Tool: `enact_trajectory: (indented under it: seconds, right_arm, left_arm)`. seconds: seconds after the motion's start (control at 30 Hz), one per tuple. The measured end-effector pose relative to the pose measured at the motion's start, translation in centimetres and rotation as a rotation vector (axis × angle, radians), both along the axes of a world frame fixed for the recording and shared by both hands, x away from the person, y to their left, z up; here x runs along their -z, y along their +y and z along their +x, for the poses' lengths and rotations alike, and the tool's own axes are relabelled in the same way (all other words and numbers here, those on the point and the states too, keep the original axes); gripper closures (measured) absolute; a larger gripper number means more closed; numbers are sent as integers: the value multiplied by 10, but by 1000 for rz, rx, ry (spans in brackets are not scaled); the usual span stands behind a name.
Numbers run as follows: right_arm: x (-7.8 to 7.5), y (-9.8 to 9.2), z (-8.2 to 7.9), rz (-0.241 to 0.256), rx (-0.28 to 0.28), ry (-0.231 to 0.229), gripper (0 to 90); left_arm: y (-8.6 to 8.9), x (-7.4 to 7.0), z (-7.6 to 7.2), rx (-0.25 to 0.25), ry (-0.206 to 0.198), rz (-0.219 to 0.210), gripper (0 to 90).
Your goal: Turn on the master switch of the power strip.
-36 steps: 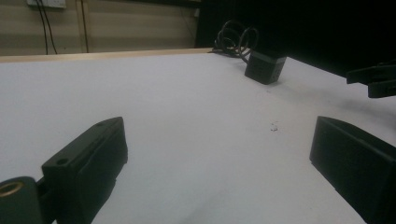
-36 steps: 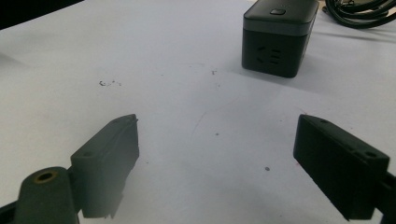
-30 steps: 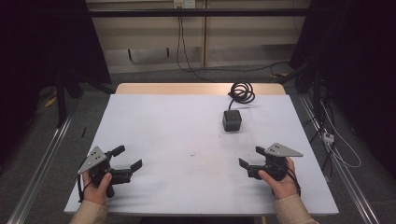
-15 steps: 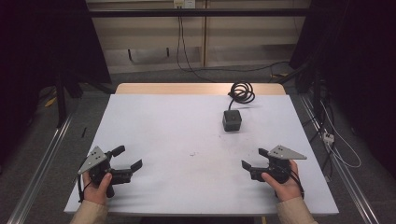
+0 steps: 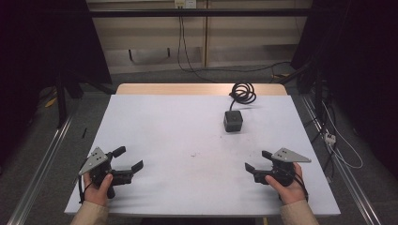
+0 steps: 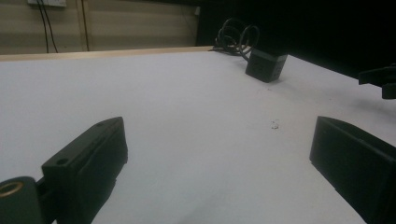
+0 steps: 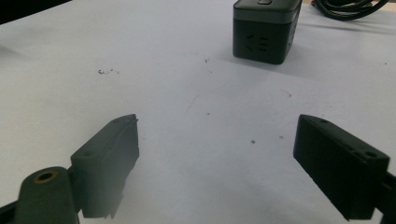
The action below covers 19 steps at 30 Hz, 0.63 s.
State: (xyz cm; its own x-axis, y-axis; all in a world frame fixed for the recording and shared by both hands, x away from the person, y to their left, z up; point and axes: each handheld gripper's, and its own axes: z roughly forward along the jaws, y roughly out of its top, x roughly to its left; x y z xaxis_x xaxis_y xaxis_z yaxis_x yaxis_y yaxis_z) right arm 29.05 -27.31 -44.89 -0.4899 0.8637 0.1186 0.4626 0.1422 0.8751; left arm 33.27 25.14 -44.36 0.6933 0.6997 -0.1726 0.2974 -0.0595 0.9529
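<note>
On the white table [image 5: 187,136], the left gripper [image 5: 127,159] sits near the front left corner, held in the person's left hand [image 5: 98,187], and its jaws stand wide apart with nothing between them; in the left gripper view the bare tabletop shows in the gap. The right gripper [image 5: 256,161] sits near the front right edge in the right hand [image 5: 286,185], jaws likewise spread wide and gripping nothing, and it points inward toward the middle of the table. The two grippers are well apart from each other, with open tabletop between them. The nearest thing to them is a dark cube-shaped power block [image 5: 233,120], resting on the far right part of the table, well apart from both grippers and closer to the right one. In the right gripper view the block [image 7: 265,29] lies ahead of the jaws, a little right of centre, and its near face carries what look like socket slots, though the dim light makes that hard to confirm. A coiled black cable [image 5: 243,92] lies just behind the block at the table's far edge.
</note>
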Motion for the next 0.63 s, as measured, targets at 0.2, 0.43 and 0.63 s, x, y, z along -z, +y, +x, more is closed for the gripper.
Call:
enact_trajectory:
  seconds: [0.2,0.43,0.63]
  right_arm:
    - [1,-3,-2,-5,5,-2,143]
    - [2,-4,-2,-12,16,-1,143]
    - [4,1,2,-25,6,1,139]
  left_arm:
    - [0,0,0,1,-2,3,37]
    - [-1,-1,-1,7,-2,14,38]
    - [0,-1,-1,4,-2,16,38]
